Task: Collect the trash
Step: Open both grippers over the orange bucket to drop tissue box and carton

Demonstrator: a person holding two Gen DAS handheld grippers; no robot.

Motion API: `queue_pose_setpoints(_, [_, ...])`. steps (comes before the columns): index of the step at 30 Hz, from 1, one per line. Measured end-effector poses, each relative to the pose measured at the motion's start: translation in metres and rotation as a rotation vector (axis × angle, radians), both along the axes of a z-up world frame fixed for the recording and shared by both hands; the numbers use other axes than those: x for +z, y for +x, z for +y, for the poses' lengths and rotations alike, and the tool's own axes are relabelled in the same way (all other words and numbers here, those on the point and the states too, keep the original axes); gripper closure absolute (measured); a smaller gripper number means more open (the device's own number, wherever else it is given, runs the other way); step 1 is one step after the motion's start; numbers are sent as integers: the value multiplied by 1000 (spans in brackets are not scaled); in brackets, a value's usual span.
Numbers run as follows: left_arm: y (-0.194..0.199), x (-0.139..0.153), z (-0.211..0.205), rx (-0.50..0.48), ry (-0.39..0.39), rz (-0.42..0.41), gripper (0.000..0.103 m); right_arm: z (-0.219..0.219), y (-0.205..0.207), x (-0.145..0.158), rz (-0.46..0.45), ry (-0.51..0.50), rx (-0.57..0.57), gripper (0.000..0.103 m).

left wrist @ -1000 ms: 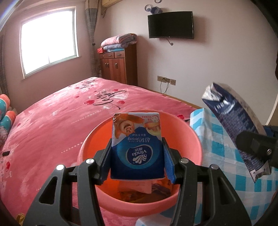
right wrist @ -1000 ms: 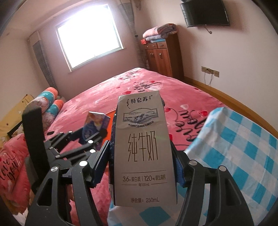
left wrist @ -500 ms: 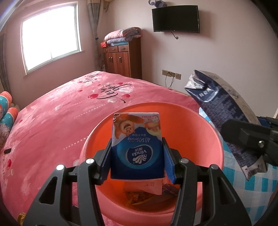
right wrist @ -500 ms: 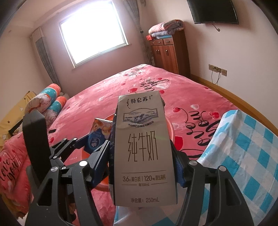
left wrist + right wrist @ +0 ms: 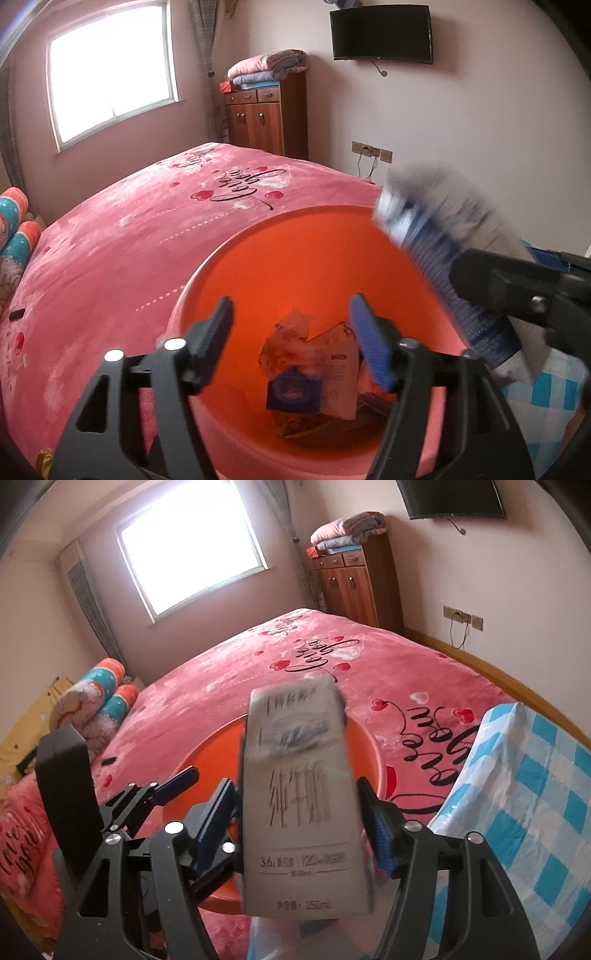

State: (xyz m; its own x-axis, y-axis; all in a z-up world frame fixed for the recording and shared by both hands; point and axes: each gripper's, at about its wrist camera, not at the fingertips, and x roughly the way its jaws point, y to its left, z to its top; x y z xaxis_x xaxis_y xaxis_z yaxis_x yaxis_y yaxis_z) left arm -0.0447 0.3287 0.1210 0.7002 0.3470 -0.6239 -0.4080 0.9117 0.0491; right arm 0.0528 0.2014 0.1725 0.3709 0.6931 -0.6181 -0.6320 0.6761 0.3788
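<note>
An orange basin [image 5: 314,258] sits on the pink bed and holds several wrappers. The blue Vinda tissue pack [image 5: 293,391] lies among them at its bottom. My left gripper [image 5: 295,332] is open and empty above the basin; it also shows at the left of the right wrist view [image 5: 177,779]. My right gripper [image 5: 297,819] has its jaws spread beside a grey milk carton [image 5: 301,797], which is blurred and sits between the pads over the basin's [image 5: 218,746] rim. In the left wrist view the carton [image 5: 443,258] is blurred at the basin's right edge.
The pink bedspread [image 5: 129,236] fills the left and far side. A blue-and-white checked cloth [image 5: 524,794] covers the surface to the right. Rolled pillows [image 5: 96,698] lie at the far left. A wooden cabinet [image 5: 266,118] stands by the wall.
My left gripper opened and the tissue pack dropped into the basin. My right gripper's jaws spread and the milk carton, now blurred, moved over the basin.
</note>
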Motion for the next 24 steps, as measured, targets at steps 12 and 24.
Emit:
queue_pose_setpoints(12, [0,1,-6,31,68,18,9,-33,-26,13,-161,-23,-111,14])
queue_pose_setpoints(24, [-8,11,-28,12,87,-2,8,-80,-42,7,-196,-41,-213,14])
